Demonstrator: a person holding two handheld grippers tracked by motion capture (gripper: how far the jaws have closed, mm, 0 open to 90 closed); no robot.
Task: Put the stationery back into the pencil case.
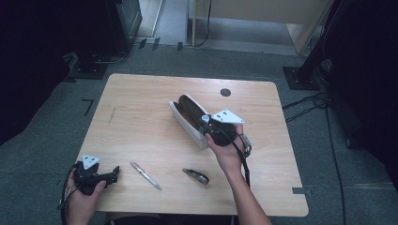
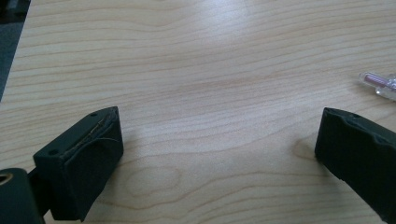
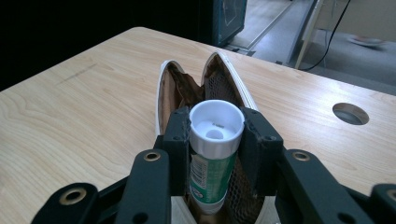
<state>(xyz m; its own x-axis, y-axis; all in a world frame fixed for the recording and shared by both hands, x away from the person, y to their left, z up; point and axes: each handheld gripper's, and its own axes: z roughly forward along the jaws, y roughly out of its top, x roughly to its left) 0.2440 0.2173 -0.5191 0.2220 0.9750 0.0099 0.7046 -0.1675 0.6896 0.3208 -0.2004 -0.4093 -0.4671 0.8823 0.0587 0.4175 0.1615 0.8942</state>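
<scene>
White-capped tube [image 3: 214, 154], pinched by the right hand-held gripper [image 3: 215, 135], lies lengthwise in the open case [image 3: 163, 88].

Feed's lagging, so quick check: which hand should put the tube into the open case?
Right. Its hand-held gripper is shut on the tube, right over the open case. The left hand-held gripper stands open over bare table, far from the case.

Green-labelled tube [image 3: 212, 163] with white cap, upright, inside open white pouch [image 3: 163, 93] mid-table
</scene>
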